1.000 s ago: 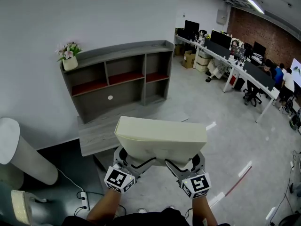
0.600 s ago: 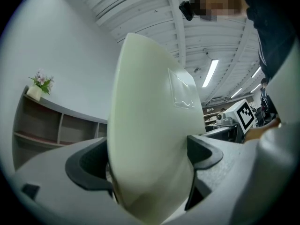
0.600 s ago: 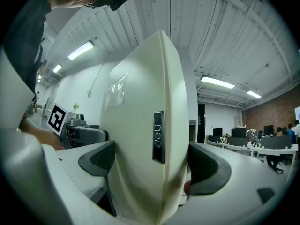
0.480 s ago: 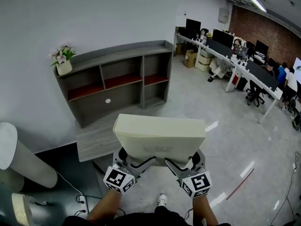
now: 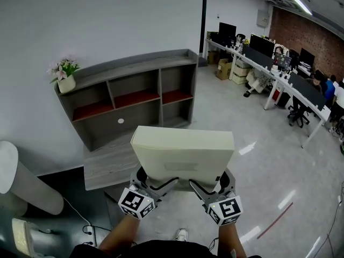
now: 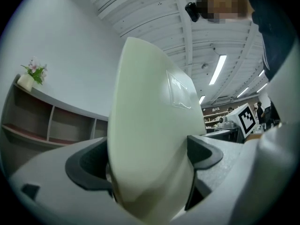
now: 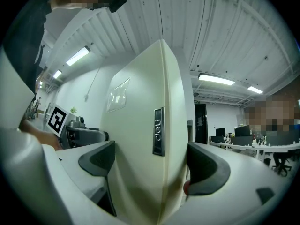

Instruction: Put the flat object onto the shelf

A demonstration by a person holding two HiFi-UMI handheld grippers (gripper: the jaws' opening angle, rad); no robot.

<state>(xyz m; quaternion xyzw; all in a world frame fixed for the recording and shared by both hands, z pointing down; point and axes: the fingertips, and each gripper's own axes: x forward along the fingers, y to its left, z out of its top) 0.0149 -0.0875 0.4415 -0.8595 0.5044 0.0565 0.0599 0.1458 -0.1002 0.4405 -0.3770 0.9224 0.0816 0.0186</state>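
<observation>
**One flat object, two grippers, one shelf**

The cream flat object [image 5: 183, 153] is held up in the air, well apart from the grey shelf [image 5: 129, 98]. The fingers [image 6: 202, 153] of the left gripper [image 5: 153, 186] and the right gripper [image 5: 207, 188] both pinch its near edge. Only the right gripper view shows a dark label [image 7: 158, 131] on that edge. Only the head view shows the whole shelf.

An open-plan office: long white desks [image 5: 271, 78] lined with dark monitors [image 5: 227, 30] run along the right side, with swivel chairs [image 5: 294, 112] and seated workers [image 5: 326, 87] beneath strip lights [image 5: 301, 4] and a brick wall [image 5: 293, 34]. Cardboard boxes [image 5: 223, 69] sit on the polished grey floor [image 5: 252, 165]. A grey shelf unit [image 5: 134, 63] topped with potted flowers [image 5: 63, 70] stands against the white wall.
</observation>
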